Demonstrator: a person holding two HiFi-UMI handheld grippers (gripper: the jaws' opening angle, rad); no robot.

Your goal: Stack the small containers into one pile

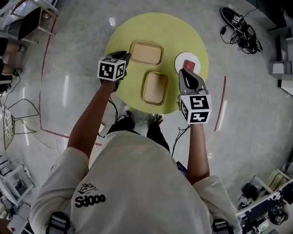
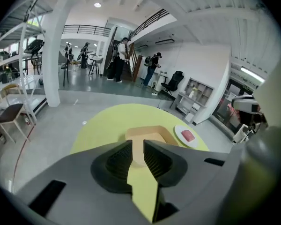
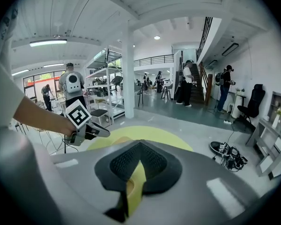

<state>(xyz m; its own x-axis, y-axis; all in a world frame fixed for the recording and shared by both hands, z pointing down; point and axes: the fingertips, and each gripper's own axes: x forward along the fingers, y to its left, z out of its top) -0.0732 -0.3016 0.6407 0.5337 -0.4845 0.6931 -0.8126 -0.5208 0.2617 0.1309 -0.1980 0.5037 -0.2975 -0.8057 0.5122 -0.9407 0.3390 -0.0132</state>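
Two shallow tan containers lie apart on the round yellow-green table (image 1: 118, 35): the far container (image 1: 146, 52) and the near container (image 1: 155, 87). My left gripper (image 1: 124, 57) hovers just left of the far container; in the left gripper view its jaws (image 2: 137, 145) stand apart with nothing between them, and that container (image 2: 149, 134) shows beyond the gap. My right gripper (image 1: 183, 73) hangs to the right of the near container, over the edge of a white plate (image 1: 181, 58). Its jaws (image 3: 139, 149) meet at the tips and hold nothing.
The white plate (image 2: 188, 136) carries a small red piece (image 1: 189, 65) at the table's right side. Grey floor surrounds the table, with a chair (image 1: 10, 123) at the left, cables and gear (image 1: 239, 26) at the far right, and people (image 2: 122, 60) in the distant hall.
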